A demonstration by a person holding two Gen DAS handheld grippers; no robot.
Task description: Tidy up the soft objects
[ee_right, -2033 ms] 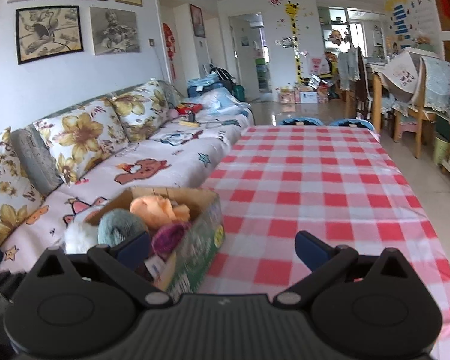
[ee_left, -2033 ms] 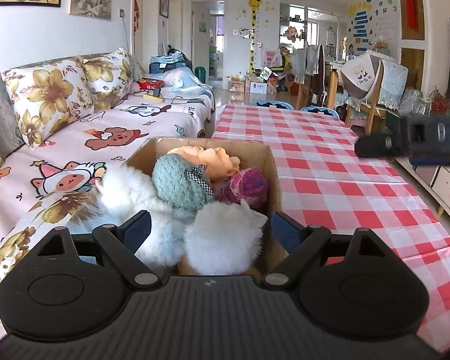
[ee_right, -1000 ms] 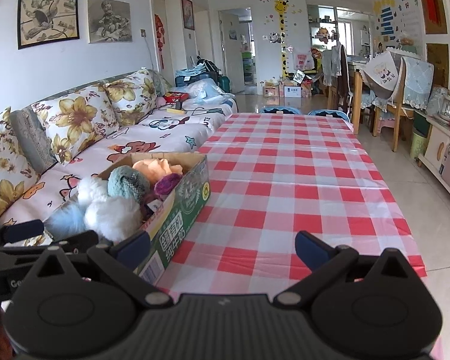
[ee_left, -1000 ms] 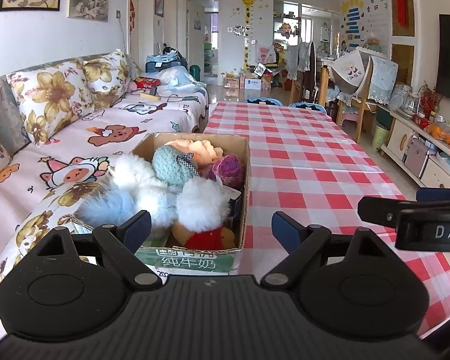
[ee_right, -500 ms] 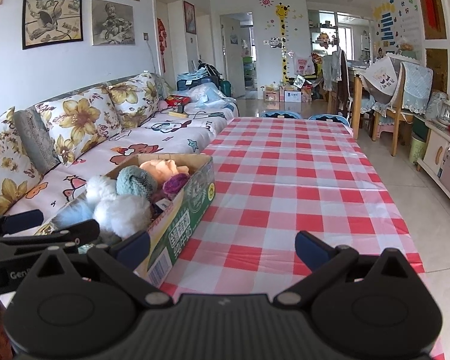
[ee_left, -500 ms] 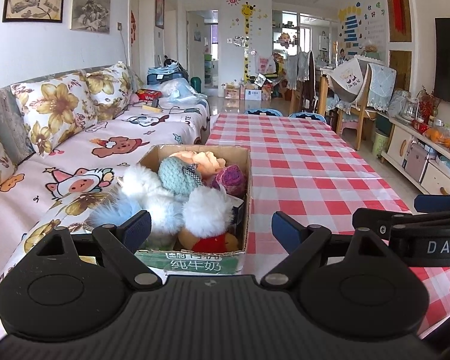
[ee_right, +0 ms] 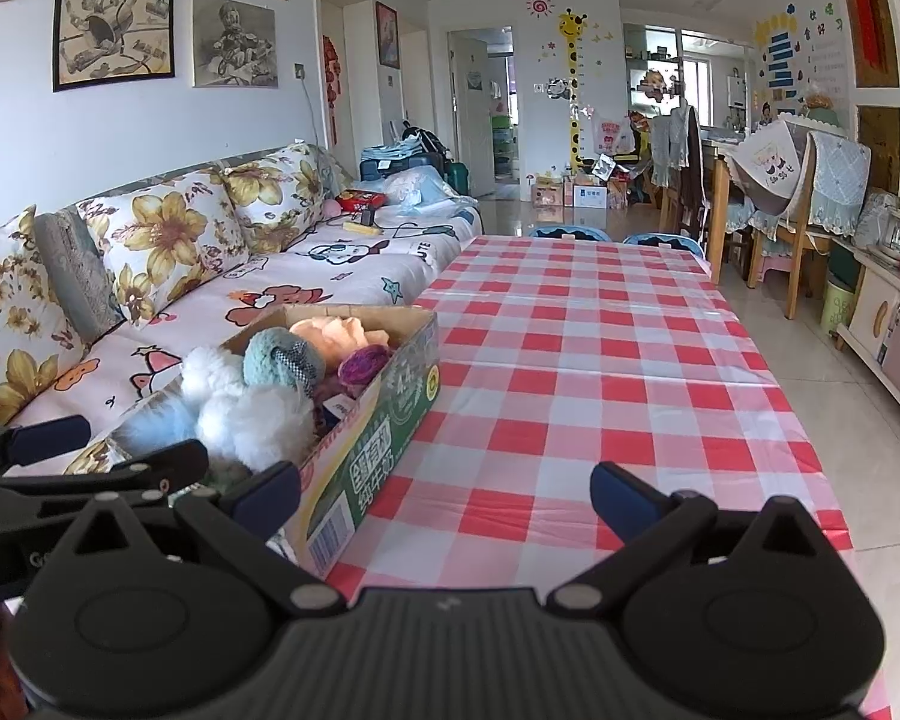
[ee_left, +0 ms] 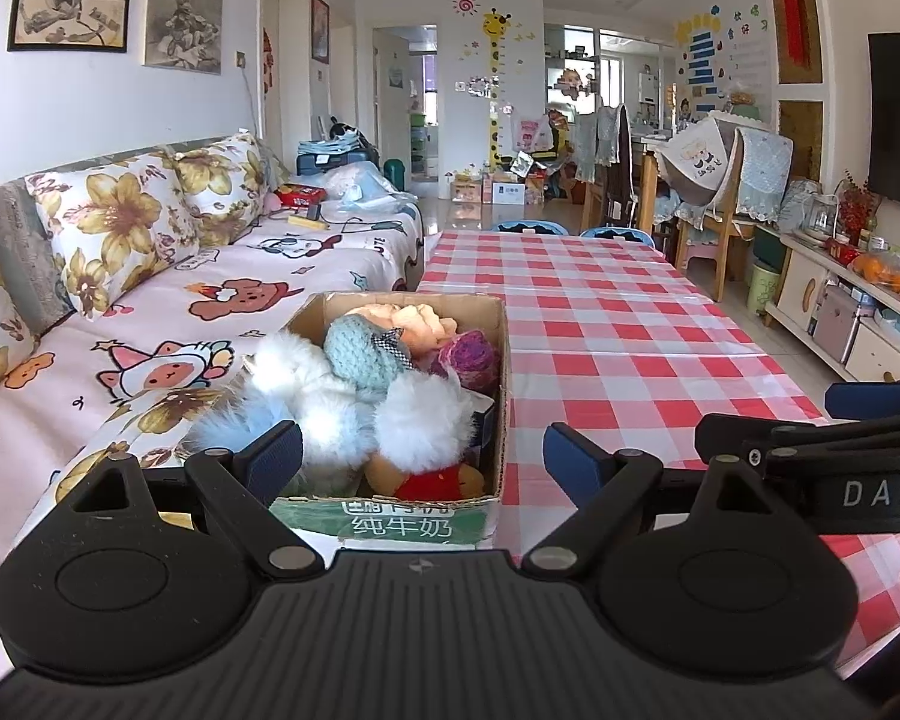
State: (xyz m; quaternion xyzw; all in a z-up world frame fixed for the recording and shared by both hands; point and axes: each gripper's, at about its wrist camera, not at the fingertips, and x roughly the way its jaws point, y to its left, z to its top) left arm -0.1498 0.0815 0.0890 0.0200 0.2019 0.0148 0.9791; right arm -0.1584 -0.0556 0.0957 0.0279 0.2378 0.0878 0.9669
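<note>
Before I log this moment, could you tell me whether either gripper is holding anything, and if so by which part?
Nothing is held. The left gripper and the right gripper are both open and empty; the soft toys lie in the cardboard box.

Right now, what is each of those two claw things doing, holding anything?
Left gripper: open, holding nothing.
Right gripper: open, holding nothing.

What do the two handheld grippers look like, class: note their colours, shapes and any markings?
Both are matt black plastic. The left gripper and right gripper each have a ribbed body, two rounded lobes with circular recesses, silver pivot screws and angled fingers tipped with dark blue pads. Seen from the left camera, the right gripper's side carries white letters "DAS". No cables show.
</note>
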